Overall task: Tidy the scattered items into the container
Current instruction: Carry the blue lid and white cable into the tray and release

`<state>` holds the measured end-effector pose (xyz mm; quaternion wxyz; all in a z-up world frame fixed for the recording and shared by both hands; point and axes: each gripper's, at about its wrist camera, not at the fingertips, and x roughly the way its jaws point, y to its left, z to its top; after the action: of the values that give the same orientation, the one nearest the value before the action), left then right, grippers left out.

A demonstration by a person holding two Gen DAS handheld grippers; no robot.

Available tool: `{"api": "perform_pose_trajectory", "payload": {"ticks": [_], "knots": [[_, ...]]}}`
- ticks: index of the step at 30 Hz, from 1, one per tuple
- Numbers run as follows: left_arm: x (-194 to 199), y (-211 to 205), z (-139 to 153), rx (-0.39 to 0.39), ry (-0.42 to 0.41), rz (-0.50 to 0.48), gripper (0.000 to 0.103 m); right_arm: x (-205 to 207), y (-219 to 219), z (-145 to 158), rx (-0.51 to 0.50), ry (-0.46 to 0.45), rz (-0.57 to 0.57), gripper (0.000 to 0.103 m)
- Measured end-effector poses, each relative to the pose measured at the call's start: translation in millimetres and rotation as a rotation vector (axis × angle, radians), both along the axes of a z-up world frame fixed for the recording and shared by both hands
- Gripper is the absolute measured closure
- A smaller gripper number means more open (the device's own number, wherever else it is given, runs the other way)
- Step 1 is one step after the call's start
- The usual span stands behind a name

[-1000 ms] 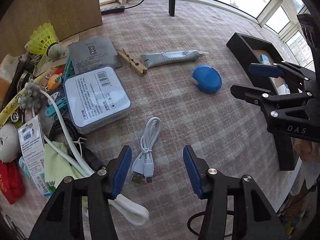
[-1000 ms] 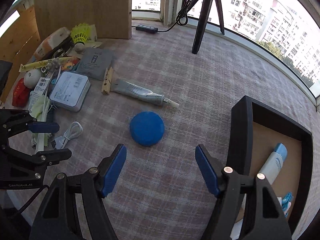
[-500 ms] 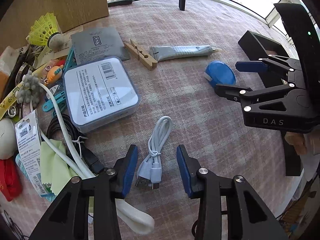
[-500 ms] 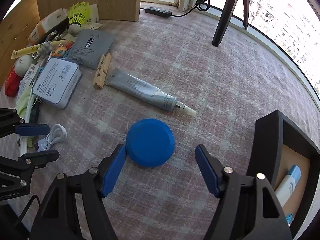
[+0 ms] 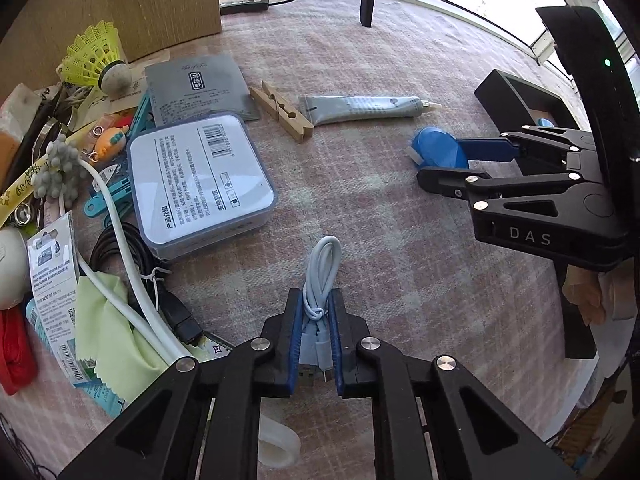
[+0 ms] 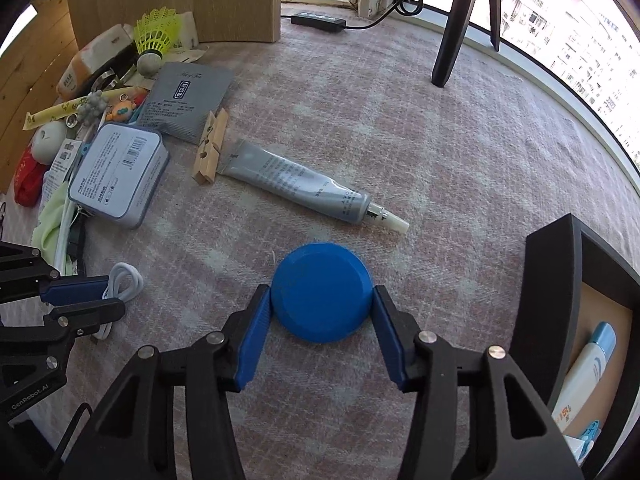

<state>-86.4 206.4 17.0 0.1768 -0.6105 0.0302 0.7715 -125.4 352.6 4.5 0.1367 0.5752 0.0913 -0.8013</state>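
My left gripper is shut on a coiled white USB cable that lies on the checked cloth; the cable's loop sticks out past the fingertips. It also shows in the right wrist view. My right gripper is shut on a round blue disc, with a pad touching each side. The disc shows in the left wrist view too. The black container stands at the right with a white and blue tube inside.
A grey tube, a wooden clothespin, a grey sachet and a white tin box lie on the cloth. A heap with a yellow shuttlecock, cables and cloths fills the left edge. A tripod leg stands at the back.
Both grippers moved forward and closed. The left one closed on the white cable. The right one closed on the blue disc.
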Motion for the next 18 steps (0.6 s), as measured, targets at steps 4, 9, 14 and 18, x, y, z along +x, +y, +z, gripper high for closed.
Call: {"api": "perform_pose_trajectory", "payload": {"ticks": [4, 9, 14, 18], "knots": [[2, 0, 9, 0.022, 0.013, 0.009, 0.091, 3, 4, 5, -0.029, 0.011, -0.040, 0.054], [-4, 9, 27, 0.036, 0.041, 0.004, 0.091, 13, 17, 23, -0.068, 0.054, -0.096, 0.054], [-2, 26, 44, 0.060, 0.069, -0.030, 0.091, 24, 49, 42, -0.094, 0.101, -0.171, 0.054], [-1, 59, 61, 0.095, 0.089, -0.086, 0.091, 35, 91, 65, -0.116, 0.140, -0.255, 0.054]]}}
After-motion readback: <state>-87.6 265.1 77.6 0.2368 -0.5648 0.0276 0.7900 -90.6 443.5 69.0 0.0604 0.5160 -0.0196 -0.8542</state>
